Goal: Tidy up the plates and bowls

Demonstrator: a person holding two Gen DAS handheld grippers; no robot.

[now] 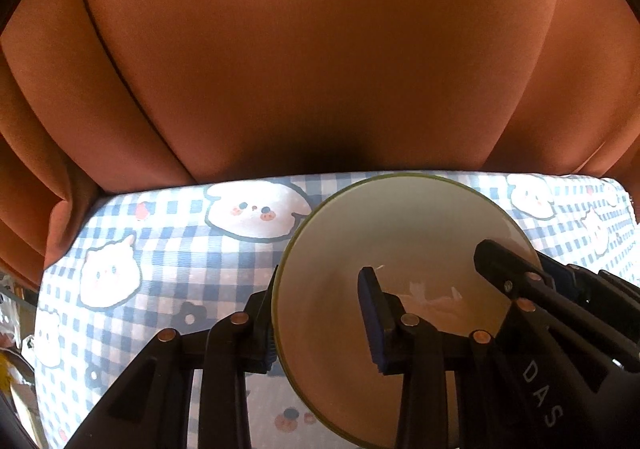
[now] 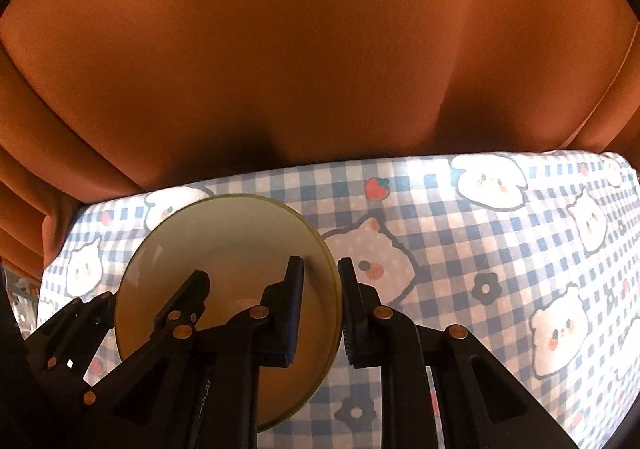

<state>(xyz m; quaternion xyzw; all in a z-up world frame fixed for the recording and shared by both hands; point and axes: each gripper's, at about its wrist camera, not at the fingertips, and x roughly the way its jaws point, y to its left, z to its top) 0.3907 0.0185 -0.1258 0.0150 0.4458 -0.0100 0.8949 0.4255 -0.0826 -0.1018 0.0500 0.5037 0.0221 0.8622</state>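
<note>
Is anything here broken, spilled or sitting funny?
Nothing looks broken or spilled. The one unusual sight: the cream bowl is pinched on opposite rims by the left gripper and the right gripper at once, over the checked tablecloth. Faint pale marks inside the bowl may be reflections.

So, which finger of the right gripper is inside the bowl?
The finger nearer the left gripper: it sits within the bowl; the other is outside the rim.

The bowl's near rim runs off the bottom edge in the left wrist view, and gripper fingers cover part of its inside. At the far left edge, small clutter is too blurred to identify.
</note>
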